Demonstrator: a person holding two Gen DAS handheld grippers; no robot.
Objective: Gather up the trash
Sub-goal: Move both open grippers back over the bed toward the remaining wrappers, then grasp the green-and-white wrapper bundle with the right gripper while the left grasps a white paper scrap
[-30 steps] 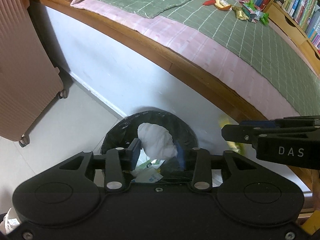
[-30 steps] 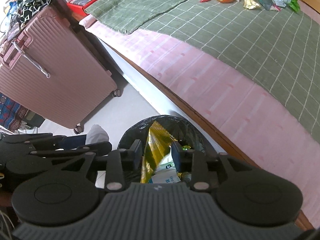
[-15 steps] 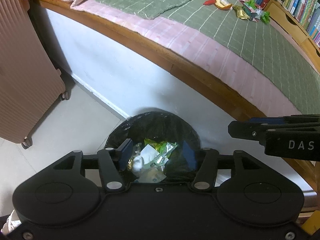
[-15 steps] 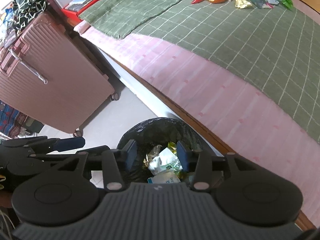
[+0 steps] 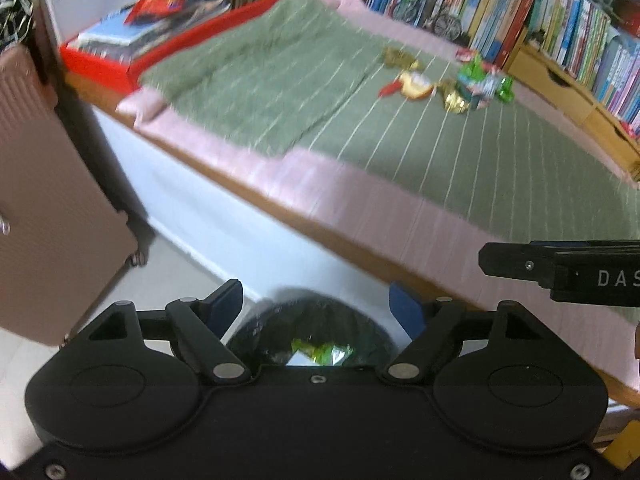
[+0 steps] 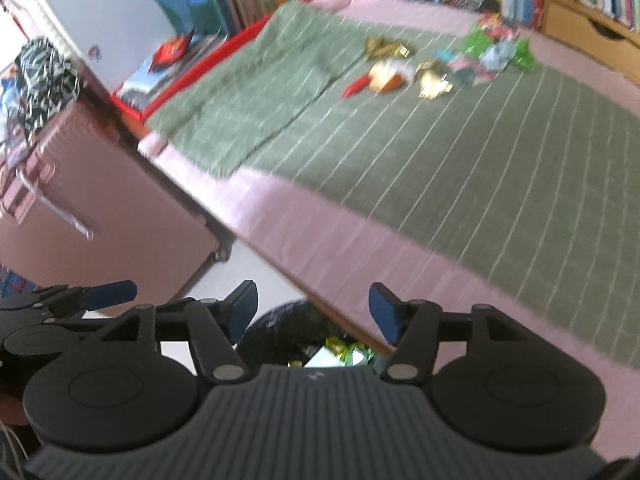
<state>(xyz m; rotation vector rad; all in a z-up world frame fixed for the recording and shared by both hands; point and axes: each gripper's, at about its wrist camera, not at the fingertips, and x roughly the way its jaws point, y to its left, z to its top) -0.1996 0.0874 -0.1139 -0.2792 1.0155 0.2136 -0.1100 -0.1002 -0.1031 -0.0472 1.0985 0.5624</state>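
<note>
A black-lined trash bin (image 5: 312, 332) stands on the floor against the bed, with wrappers inside; it shows again as the bin (image 6: 288, 330) low in the right wrist view. My left gripper (image 5: 316, 306) hangs above it, jaws opening, nothing between them. My right gripper (image 6: 312, 308) is likewise opening and empty over the bin. Several wrappers (image 5: 452, 84) in gold, green and red lie on the far part of the green blanket, seen too as wrappers (image 6: 432, 64). The right gripper's side (image 5: 560, 276) juts in at the right of the left view.
A pink suitcase (image 5: 44, 200) stands on the floor to the left. The bed (image 5: 400, 208) has a pink sheet and wooden rail. A red box with books (image 5: 120, 48) sits at the bed's head. Bookshelves (image 5: 540, 20) and wooden drawers line the far side.
The white tissue left my left gripper and the gold wrapper left my right; both dropped into the bin. Both grippers opened wider and rose, tilting up toward the bed.
</note>
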